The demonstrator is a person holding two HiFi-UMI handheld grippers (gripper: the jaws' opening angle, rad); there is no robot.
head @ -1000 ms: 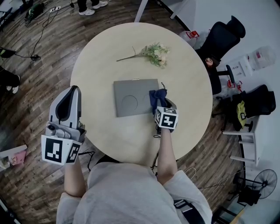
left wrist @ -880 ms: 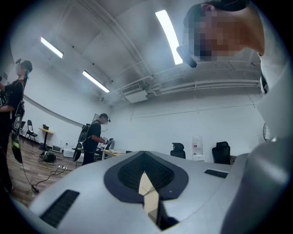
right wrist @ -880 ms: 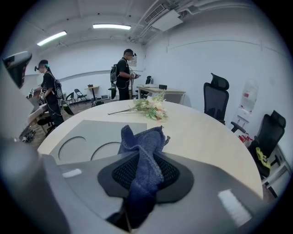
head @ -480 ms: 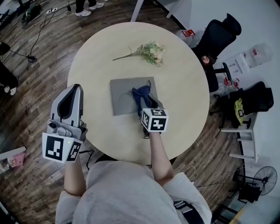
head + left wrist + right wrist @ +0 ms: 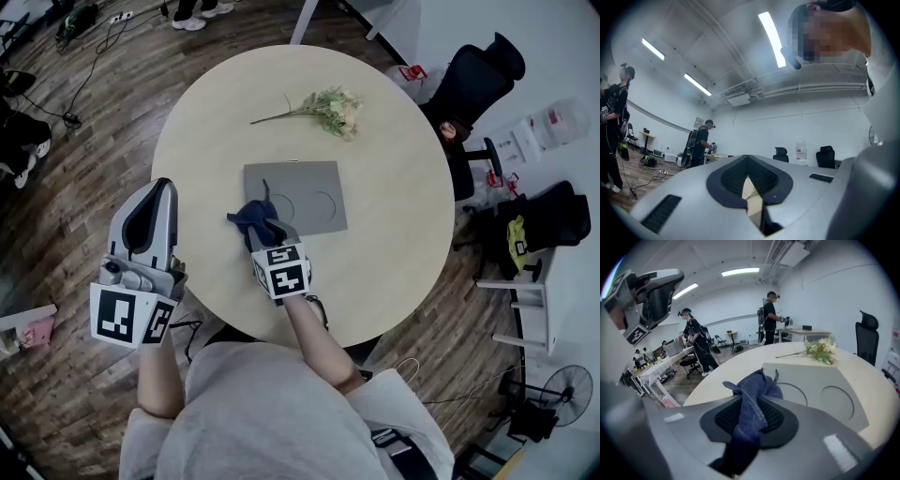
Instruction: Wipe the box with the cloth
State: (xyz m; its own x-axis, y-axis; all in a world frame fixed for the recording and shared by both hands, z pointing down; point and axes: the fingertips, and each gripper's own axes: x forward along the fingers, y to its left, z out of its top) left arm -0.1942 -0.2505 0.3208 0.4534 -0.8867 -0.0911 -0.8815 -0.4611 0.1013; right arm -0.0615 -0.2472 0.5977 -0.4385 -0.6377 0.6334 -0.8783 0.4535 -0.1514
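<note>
1. The left gripper (image 5: 157, 190) hangs off the round table (image 5: 394, 253), beyond its rim at 8 o'clock, over the wooden floor. In the left gripper view its pads (image 5: 733, 176) are pressed together at the tips with nothing between them (only a thin slit lower down shows the tabletop).

2. The right gripper (image 5: 265, 232) is over the table, at 7 o'clock from the table's centre, and points toward 11 o'clock. Its jaws pinch the blue cloth (image 5: 253, 217). In the right gripper view the cloth (image 5: 752, 399) runs as a twisted band between the two black pads and bunches up past the fingertips.

3. The bunched end of the cloth lies at the 8 o'clock corner of the box (image 5: 305, 197) and overlaps the box's left edge.

4. The box is grey, flat and rectangular. It lies near the table's centre, and two round impressions show on its top face.

5. A sprig of pale flowers (image 5: 328, 111) lies on the table at 12 o'clock from the box, apart from it.

6. A black office chair (image 5: 473, 80) stands off the table at 2 o'clock.
</note>
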